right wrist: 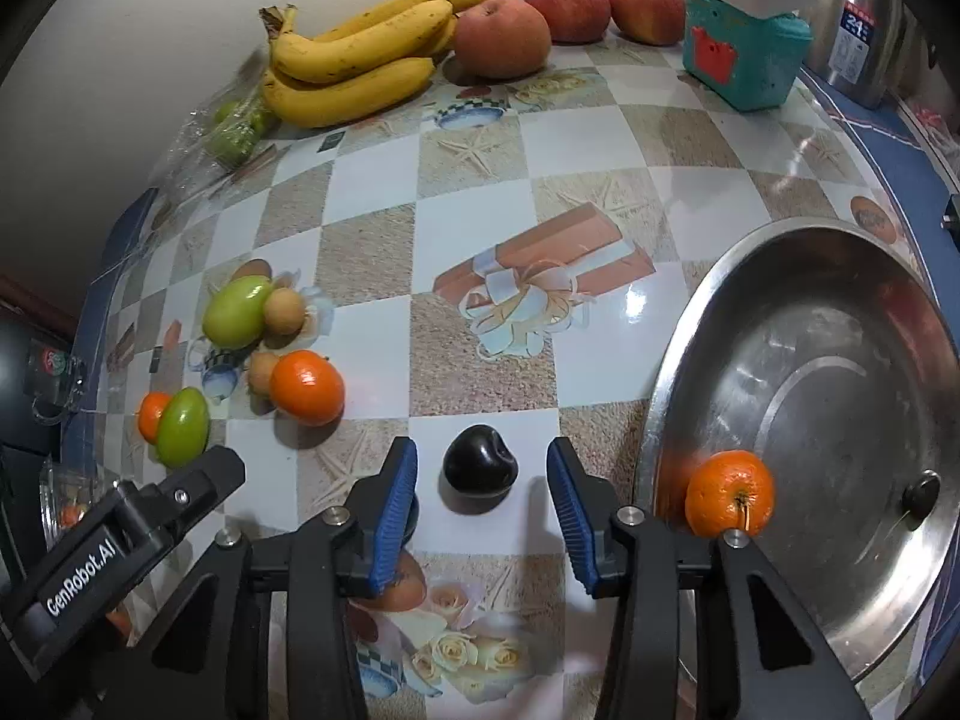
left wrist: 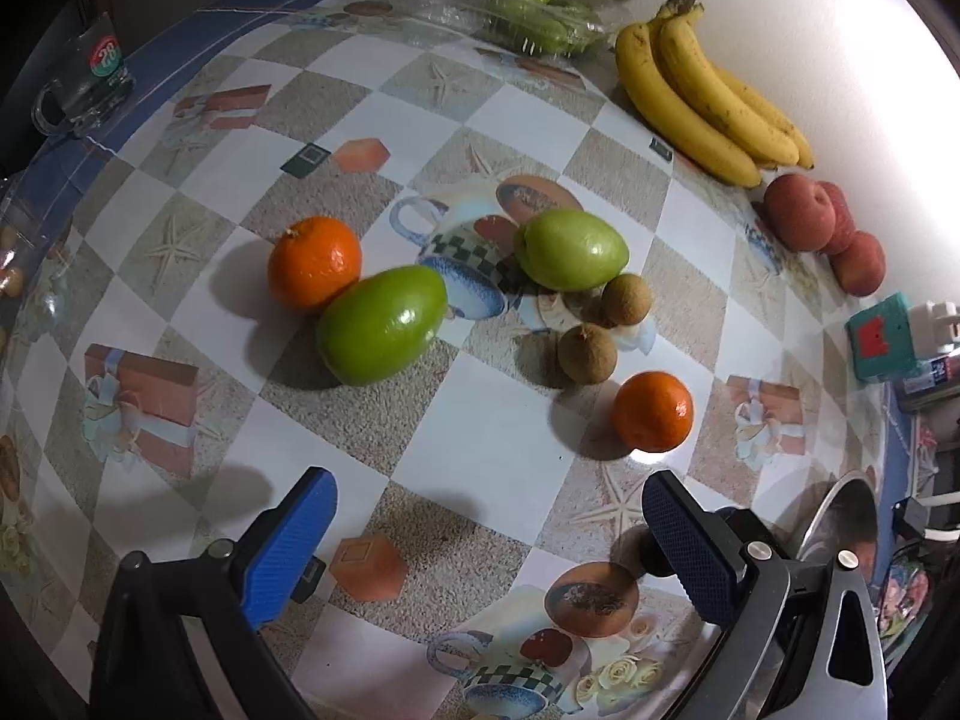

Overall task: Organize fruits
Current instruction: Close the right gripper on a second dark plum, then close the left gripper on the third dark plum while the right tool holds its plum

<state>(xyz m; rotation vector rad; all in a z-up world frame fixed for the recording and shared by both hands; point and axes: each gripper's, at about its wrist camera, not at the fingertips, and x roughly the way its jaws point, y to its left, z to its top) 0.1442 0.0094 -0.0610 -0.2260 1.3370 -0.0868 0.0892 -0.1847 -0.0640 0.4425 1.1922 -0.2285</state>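
Your right gripper points down at the table, blue pads either side of a small dark, glossy fruit, gaps on both sides; nothing gripped. Just right, a round steel bowl holds one orange mandarin. Your left gripper is spread wide over bare checkered tablecloth, empty. Beyond it: two green oval fruits, two mandarins, two brown round fruits. Bananas and red apples line the wall.
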